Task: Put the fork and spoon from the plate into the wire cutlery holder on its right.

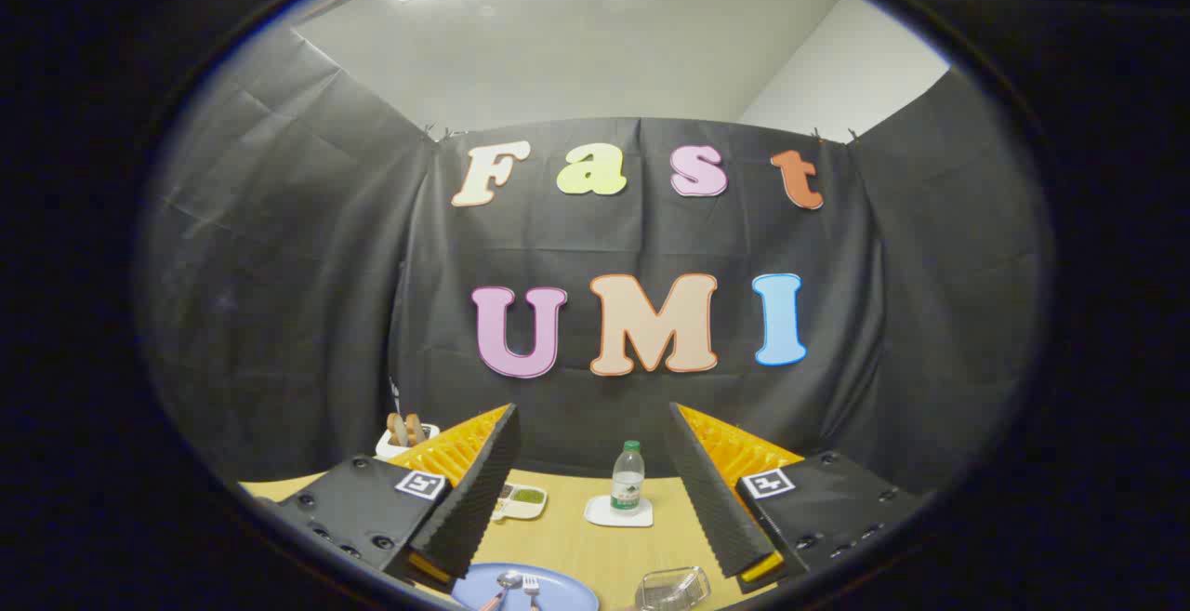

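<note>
**Open gripper held above a table with plate and cutlery holder**

We look forward along our gripper (595, 490), whose two fingers (474, 490) spread wide apart with nothing between them. Each finger has a black ribbed inner pad and an orange ribbed outer side, and each sits on a black block carrying a small square marker. The jaws stand wide open and hold nothing.

We take the blue plate (558, 590) as our landmark. It lies on the light wooden table (576, 537), below the gap between the fingers and close to the left finger's base. On the plate we see a spoon (503, 585) and a fork (532, 587) side by side, the spoon to the left, their heads pointing away from us. Neither finger touches them.

Just to the right of the plate, near the base of the right finger, stands the wire cutlery holder (674, 588). It looks pale and see-through, and we cannot tell whether anything lies inside it.

Beyond the plate, farther across the table, a clear water bottle (628, 477) with a green cap stands upright on a white square coaster (617, 511). Beyond the plate and to its left, partly behind the left finger, sits a small white tray (521, 501) with something green in it. Farther left of that, behind the left finger, a white container (402, 439) holds brown rounded items.
</note>
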{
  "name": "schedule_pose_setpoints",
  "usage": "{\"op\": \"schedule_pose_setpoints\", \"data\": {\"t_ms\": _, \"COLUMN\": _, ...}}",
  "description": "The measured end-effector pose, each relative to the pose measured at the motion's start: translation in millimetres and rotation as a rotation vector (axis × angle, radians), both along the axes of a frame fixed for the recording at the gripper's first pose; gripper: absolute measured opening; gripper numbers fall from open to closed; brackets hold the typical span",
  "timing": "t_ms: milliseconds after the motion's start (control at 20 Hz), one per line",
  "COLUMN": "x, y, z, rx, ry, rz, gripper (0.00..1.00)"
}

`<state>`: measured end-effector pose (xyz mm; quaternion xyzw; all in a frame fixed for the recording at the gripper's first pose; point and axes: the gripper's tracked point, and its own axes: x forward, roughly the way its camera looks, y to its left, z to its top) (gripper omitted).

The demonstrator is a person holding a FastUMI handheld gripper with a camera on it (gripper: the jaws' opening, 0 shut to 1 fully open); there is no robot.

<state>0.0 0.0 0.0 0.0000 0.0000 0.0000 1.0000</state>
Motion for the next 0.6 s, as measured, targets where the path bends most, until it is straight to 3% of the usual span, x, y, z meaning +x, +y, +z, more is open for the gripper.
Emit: {"op": "schedule_pose_setpoints", "data": {"t_ms": 600, "x": 0.5, "y": -4.6, "z": -4.6, "rx": 0.006, "ry": 0.023, "rz": -0.003, "gripper": 0.98}}
